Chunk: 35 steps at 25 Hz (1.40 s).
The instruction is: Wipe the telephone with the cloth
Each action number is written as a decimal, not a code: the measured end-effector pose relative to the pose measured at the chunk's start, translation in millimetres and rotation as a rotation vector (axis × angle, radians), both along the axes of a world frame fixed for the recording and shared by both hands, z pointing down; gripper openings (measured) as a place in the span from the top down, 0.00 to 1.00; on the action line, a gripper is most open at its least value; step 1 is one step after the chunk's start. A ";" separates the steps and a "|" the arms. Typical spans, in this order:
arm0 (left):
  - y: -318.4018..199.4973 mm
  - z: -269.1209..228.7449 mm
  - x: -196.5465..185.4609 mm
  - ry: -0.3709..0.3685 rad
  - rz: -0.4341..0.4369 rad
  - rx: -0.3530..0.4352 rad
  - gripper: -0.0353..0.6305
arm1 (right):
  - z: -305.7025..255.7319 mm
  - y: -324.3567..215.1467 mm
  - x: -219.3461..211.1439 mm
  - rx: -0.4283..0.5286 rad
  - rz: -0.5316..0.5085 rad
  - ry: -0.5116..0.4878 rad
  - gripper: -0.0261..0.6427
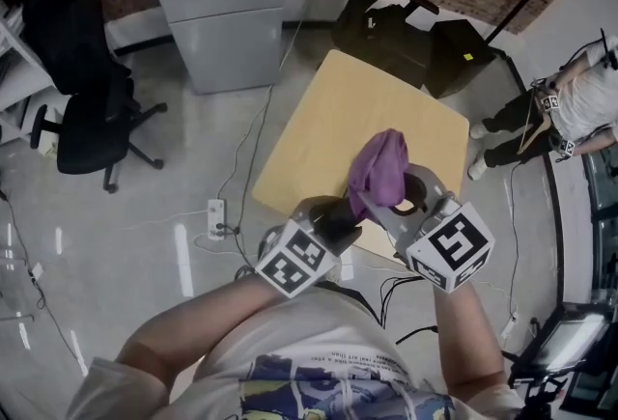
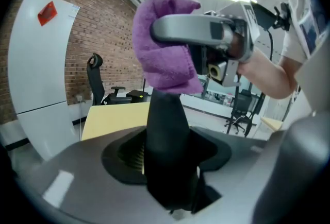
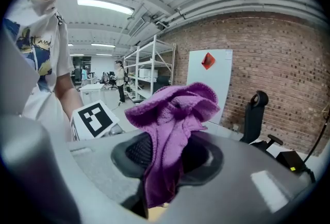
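Since both tools are raised close in front of our chest, we start there. The left gripper has its jaws pinching the lower end of the telephone, a dark tapering piece that we take for its handset. Its long axis runs straight away from those jaws, and most of its length stands clear of them. Just beside it, the right gripper has its jaws pressed together on the purple cloth. The bunched free part of the cloth sits over the far tip of the telephone, touching it. So the surface to wipe lies between the cloth and the left jaws. We judge that the stroke belongs to the right gripper, drawn along that axis toward the left jaws while they hold the piece firm. Below and beyond both grippers, well apart from them, lies the yellow bench.
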<state>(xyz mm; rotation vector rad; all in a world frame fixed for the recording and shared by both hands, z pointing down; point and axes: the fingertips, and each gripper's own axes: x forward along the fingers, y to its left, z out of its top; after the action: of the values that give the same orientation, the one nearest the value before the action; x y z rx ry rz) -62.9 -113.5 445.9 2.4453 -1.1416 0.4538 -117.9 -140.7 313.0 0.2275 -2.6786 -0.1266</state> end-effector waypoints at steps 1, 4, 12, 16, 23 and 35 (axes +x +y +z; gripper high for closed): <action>0.8 -0.1 -0.7 -0.001 0.003 -0.001 0.57 | 2.2 10.0 -5.7 -0.010 -0.019 -0.001 0.79; 3.4 0.9 -0.6 0.006 0.004 -0.001 0.57 | 16.9 37.6 -17.2 -0.040 -0.072 0.018 0.79; 9.7 1.0 -9.0 0.036 0.005 0.005 0.57 | 43.3 45.9 -19.1 -0.046 -0.062 0.079 0.79; 14.0 1.9 -14.7 0.045 0.011 0.000 0.57 | 39.9 23.6 -3.8 -0.024 0.012 0.090 0.79; 18.1 7.8 -16.6 0.059 0.027 -0.011 0.57 | 30.0 -14.7 25.8 0.012 0.143 0.097 0.79; 2.9 9.3 -4.8 0.070 0.045 -0.025 0.57 | 20.4 23.3 15.1 -0.020 0.057 0.065 0.79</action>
<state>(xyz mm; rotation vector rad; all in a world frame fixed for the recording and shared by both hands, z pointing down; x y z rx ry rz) -67.6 -110.5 455.2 2.4493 -1.0478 0.3910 -102.8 -117.4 333.4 0.2885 -2.6044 -0.0874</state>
